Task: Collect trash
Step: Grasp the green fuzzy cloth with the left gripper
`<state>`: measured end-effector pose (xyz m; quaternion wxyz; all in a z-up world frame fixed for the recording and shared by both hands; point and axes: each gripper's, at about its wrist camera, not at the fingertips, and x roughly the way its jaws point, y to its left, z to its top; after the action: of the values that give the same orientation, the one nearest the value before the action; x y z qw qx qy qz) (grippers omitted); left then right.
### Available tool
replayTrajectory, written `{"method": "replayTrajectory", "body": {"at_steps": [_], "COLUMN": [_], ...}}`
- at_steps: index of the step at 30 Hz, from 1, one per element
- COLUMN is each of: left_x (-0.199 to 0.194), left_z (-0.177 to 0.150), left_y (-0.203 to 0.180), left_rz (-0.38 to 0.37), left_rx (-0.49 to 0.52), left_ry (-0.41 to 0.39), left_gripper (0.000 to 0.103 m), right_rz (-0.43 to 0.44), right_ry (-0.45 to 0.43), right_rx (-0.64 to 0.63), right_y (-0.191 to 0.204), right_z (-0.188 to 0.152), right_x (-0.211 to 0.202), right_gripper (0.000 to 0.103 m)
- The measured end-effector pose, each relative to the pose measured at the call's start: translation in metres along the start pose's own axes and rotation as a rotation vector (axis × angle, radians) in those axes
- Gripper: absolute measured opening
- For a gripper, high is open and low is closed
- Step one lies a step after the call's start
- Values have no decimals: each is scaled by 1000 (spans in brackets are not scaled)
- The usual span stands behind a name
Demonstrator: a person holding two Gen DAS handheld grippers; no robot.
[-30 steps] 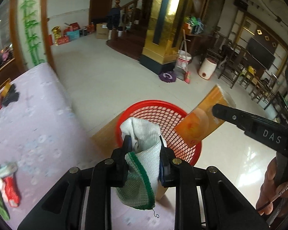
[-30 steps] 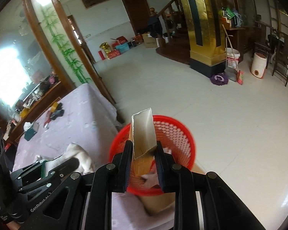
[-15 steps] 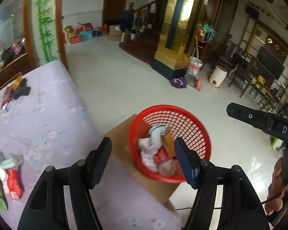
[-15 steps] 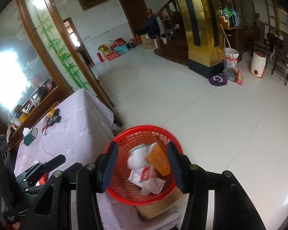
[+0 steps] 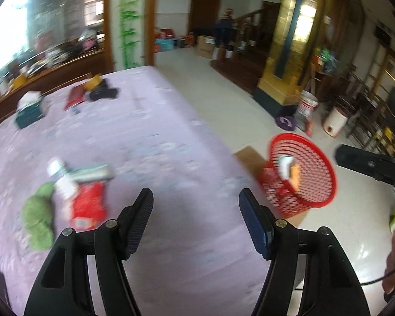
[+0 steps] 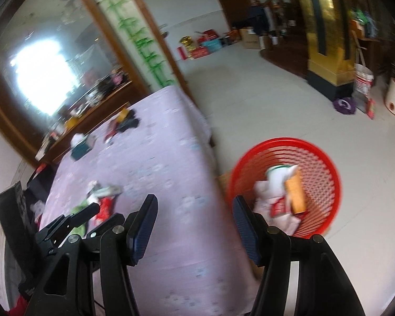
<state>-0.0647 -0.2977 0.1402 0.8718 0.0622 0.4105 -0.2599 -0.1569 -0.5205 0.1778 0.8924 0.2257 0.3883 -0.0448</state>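
Across the lower left of both views, a table (image 5: 155, 137) draped in a pale lilac patterned cloth is being shown, blurred throughout. Just beside its right edge, a red mesh basket (image 5: 317, 192) is being carried on a cardboard box (image 5: 250, 155) standing on the pale tiled floor. Inside the basket (image 6: 326, 173), white wrappers, a red-printed packet and an orange carton (image 6: 296, 193) are being held.

On the cloth, a small heap of trash (image 5: 84, 194) is lying: a red packet, a white and green wrapper and a crumpled green piece. Farther back on the table, a teal tissue box (image 5: 29, 113) and some dark and red items (image 5: 92, 94) are being shown.

The left gripper (image 5: 196, 201) is being held over the cloth with its jaws parted and nothing between them. The right gripper (image 6: 193, 210) has just been opening its jaws, and nothing is being gripped between them either.
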Motion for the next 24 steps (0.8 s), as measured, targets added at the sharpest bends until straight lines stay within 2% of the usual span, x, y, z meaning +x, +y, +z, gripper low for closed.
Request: {"method": "replayTrajectory", "body": {"at_steps": [3, 8, 9, 12, 14, 17, 20, 22, 24], "left_x": [-10, -23, -24, -20, -14, 6, 26, 38, 51], "left_z": [-7, -21, -25, -33, -37, -43, -45, -50, -52], "left_y": [40, 118, 141, 192, 214, 244, 253, 257, 262], "left_rz": [46, 164, 201, 251, 293, 289, 244, 279, 262], "left_rx": [-49, -152, -186, -269, -302, -352, -363, -367, -377], "left_ry": [1, 2, 7, 28, 54, 107, 146, 163, 183], "left_gripper": [67, 69, 70, 72, 72, 73, 73, 73, 73], "right_rz": [37, 104, 118, 144, 145, 162, 160, 162, 156], "right_ry": [31, 97, 113, 149, 167, 206, 243, 265, 279], "right_rx": [-30, -78, -89, -114, -143, -150, -137, -137, -149], "right_y": [27, 69, 78, 94, 107, 119, 127, 132, 139], "right_z": [-6, -17, -20, -26, -28, -29, -29, -28, -28], "right_x": [8, 22, 26, 35, 44, 62, 79, 89, 97], "right_gripper": [64, 64, 64, 64, 64, 64, 64, 64, 64]}}
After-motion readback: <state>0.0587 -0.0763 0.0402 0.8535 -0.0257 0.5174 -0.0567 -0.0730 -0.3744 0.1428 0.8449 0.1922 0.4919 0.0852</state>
